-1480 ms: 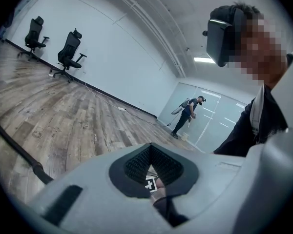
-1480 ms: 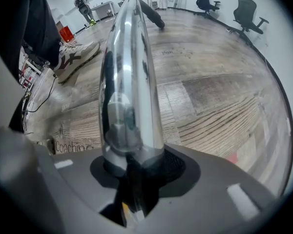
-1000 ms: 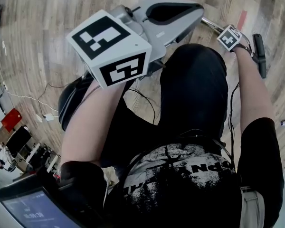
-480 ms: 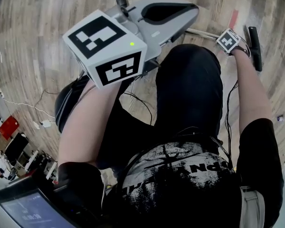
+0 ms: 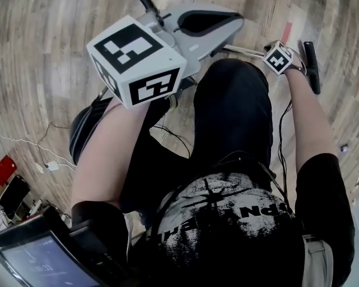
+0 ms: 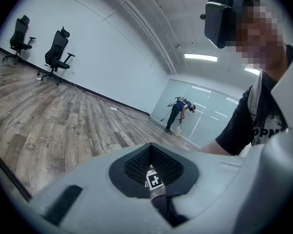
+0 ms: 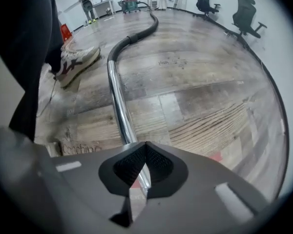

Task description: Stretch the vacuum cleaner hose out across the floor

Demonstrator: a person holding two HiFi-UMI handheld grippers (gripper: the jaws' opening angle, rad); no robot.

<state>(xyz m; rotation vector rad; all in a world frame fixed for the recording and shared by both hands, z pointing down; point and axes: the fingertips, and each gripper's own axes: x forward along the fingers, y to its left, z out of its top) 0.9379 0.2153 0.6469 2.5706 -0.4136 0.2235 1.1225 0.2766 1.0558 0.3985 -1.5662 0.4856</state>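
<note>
Hose (image 7: 121,45) lies long on the floor (image 7: 210,106), and the right gripper (image 7: 136,182), pointing down over its shiny tube (image 7: 116,101), likely to grab it, has just closed on nothing; the left gripper (image 6: 157,195) is shut and empty too.

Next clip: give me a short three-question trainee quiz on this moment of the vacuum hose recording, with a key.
1. True or false: in the right gripper view, the black flexible vacuum hose lies coiled in a heap beside the person's pale sneaker.
2. In that view, what does the shiny chrome metal tube join at its far end? A) the black hose B) a black office chair C) the pale sneaker
3. How do the left gripper's jaws stand?
Key: 1. False: it runs in a long curve away across the wooden plank floor. 2. A. 3. Together, with nothing between them.
</note>
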